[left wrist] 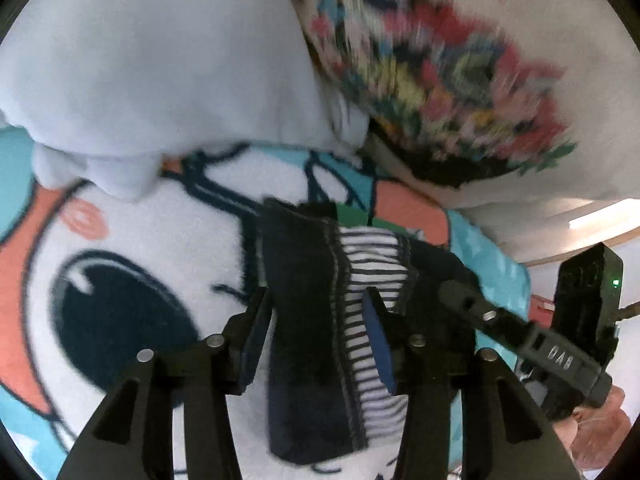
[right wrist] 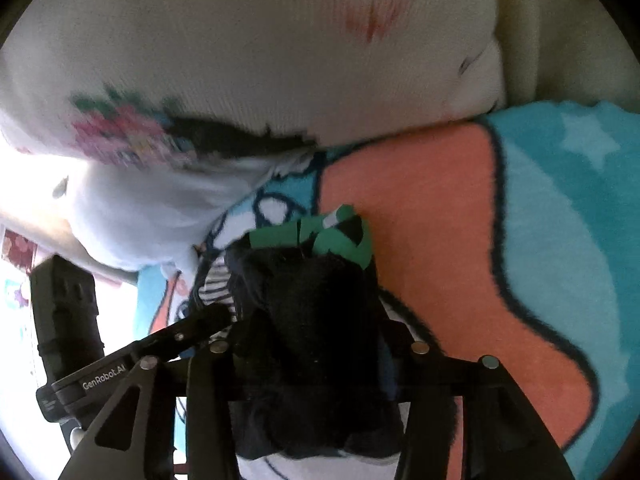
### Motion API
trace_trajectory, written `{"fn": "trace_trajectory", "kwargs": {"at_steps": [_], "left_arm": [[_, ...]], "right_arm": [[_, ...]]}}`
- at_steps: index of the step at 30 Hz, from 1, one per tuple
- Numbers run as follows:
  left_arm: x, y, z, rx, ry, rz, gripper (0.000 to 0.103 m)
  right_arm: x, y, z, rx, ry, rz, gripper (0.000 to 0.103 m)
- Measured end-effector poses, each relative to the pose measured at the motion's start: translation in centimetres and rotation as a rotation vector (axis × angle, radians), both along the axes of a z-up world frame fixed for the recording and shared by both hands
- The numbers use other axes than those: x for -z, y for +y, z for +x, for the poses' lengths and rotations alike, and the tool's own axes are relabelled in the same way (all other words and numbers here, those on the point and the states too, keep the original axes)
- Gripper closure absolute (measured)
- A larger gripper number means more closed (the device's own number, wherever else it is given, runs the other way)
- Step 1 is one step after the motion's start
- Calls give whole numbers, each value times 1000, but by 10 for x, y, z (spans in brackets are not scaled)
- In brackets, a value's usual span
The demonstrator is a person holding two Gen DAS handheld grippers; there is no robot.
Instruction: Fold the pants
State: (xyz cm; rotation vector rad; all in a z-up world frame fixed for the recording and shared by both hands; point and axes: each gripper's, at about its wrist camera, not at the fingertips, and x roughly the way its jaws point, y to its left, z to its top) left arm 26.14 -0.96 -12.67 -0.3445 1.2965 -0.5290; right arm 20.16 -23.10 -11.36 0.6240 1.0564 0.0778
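The left gripper (left wrist: 316,312) stands with its two blue-padded fingers (left wrist: 376,340) well apart, and the dark pants (left wrist: 304,320) lie between them without either pad visibly pressing the cloth; whether the pads touch it cannot be told. The right gripper (right wrist: 316,344) has its fingers on either side of a thick dark bunch of the same pants (right wrist: 316,320); the cloth fills the gap and hides the fingertips, so whether it is clamped cannot be told.

The pants are bundled narrow, dark navy or black, with a black-and-white striped lining (left wrist: 368,304) showing along the side toward the right gripper, and a green patch (right wrist: 340,236) at the far end of the bundle. They rest on a fleece cartoon blanket (left wrist: 132,240) printed in white, turquoise and coral, with a large dark eye beside the pants on the left gripper's side and a coral field (right wrist: 420,208) on the right gripper's side.

Beyond the pants, a pale blue cloth (left wrist: 168,64) overlaps the blanket's far part, and next to it lies a cream pillow with a blurred many-coloured floral pattern (left wrist: 440,72). The right gripper's body (left wrist: 532,340) reaches in toward the pants in the left wrist view, just as the left gripper's arm, marked GenRobot.AI, (right wrist: 132,364) does in the right wrist view.
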Motion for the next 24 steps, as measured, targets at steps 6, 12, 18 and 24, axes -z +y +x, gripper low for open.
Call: {"fn": "trace_trajectory", "kwargs": {"at_steps": [6, 12, 18, 24], "left_arm": [[-22, 50, -11, -97, -25, 5, 54], [-11, 79, -31, -155, 26, 10, 54], [-1, 87, -46, -126, 30, 31, 54], [10, 87, -47, -125, 50, 19, 54]], "right_arm": [[-55, 18, -16, 1, -111, -108, 46], [-25, 58, -7, -58, -17, -182, 50], [10, 49, 1, 23, 102, -220, 50], [-35, 79, -28, -28, 17, -364, 49]]}}
